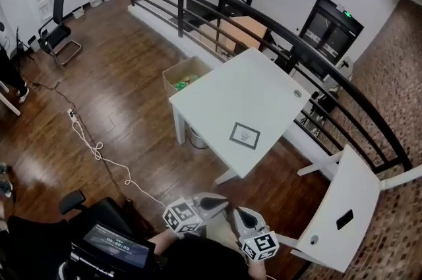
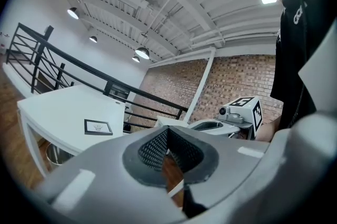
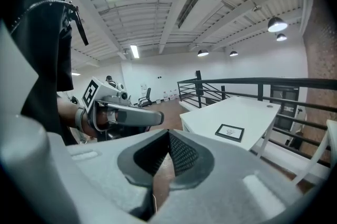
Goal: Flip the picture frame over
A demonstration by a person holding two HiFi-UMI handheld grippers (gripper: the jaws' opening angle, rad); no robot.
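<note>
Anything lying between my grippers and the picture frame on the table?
Nothing in the way: the head view shows only bare wood floor, then bare white table surface, before the picture frame.

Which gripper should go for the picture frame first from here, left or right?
Right, marginally. In the head view the picture frame lies nearly straight ahead of the right gripper; the left gripper is further aside. Both have shut, empty jaws, short of the table.
</note>
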